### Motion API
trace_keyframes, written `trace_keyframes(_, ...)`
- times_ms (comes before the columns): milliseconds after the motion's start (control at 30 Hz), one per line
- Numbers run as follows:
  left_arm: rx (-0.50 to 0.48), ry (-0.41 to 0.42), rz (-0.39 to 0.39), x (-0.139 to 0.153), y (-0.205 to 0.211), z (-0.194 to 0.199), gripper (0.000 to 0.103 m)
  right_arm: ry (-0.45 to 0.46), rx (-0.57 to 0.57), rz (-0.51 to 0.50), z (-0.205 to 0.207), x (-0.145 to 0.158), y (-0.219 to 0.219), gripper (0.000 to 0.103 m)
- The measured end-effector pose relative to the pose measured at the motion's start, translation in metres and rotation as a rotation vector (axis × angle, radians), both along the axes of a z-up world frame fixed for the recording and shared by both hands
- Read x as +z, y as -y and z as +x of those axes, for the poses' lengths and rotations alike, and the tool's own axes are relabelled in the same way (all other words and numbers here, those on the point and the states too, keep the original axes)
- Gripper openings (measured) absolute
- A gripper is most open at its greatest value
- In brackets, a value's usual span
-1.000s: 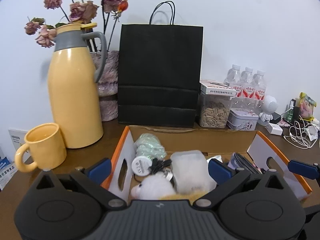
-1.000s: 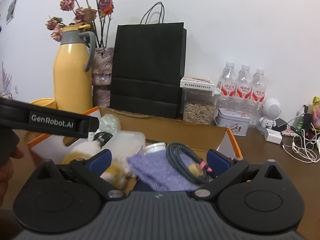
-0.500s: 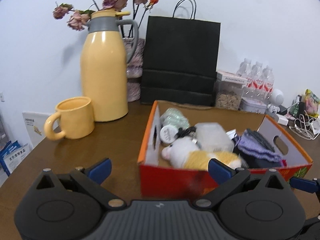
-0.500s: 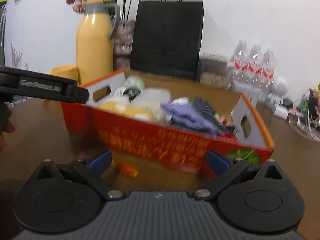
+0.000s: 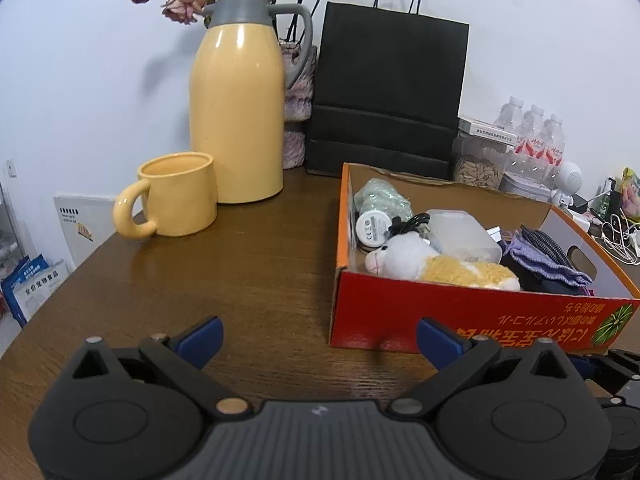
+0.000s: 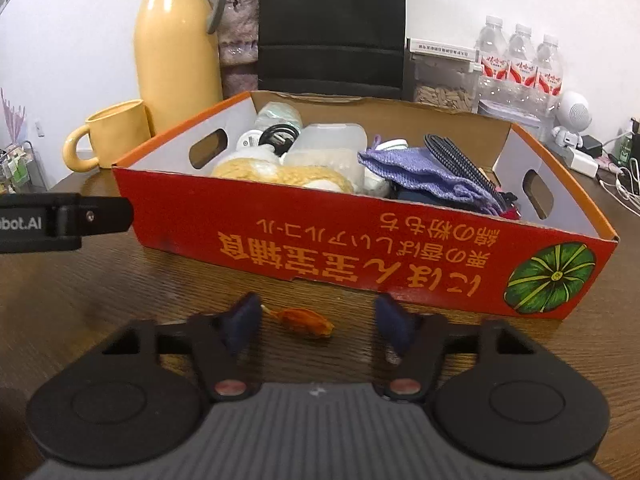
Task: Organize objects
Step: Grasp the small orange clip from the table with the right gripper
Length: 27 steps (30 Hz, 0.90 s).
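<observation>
Inside red box (image 6: 360, 248): plush toy (image 5: 436, 264), purple cloth (image 6: 416, 172); both grippers spread, empty.

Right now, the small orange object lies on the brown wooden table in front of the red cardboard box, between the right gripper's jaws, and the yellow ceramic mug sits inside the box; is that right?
Not quite. The yellow ceramic mug stands on the brown wooden table, outside the red cardboard box, beside the tall yellow jug, as the left wrist view shows. The small orange object does lie before the box, between the right gripper's jaws.
</observation>
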<state>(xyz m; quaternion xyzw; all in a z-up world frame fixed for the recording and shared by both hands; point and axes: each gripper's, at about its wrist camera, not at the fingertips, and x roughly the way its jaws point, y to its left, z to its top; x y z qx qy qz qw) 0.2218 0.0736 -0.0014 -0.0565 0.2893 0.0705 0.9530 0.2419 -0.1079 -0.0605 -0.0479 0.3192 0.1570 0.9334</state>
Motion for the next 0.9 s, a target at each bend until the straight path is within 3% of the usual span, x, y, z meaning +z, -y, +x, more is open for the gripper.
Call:
trace_keyframes(200,-0.010,0.003,0.018,-0.002,0.004,-0.002,0.103,0.008,0.033,0.016,-0.004,0.003,0.004,0.009)
trace_keyframes(533,-0.050,0.006,0.044,-0.004,0.015,-0.004,0.102,0.030,0.039,0.144,-0.017,0.012,0.040,0.007)
trace_keyframes(900,-0.233,-0.077,0.083,-0.018,0.056,-0.003,0.102,0.066,-0.022,0.225,-0.028,0.019,0.093,0.007)
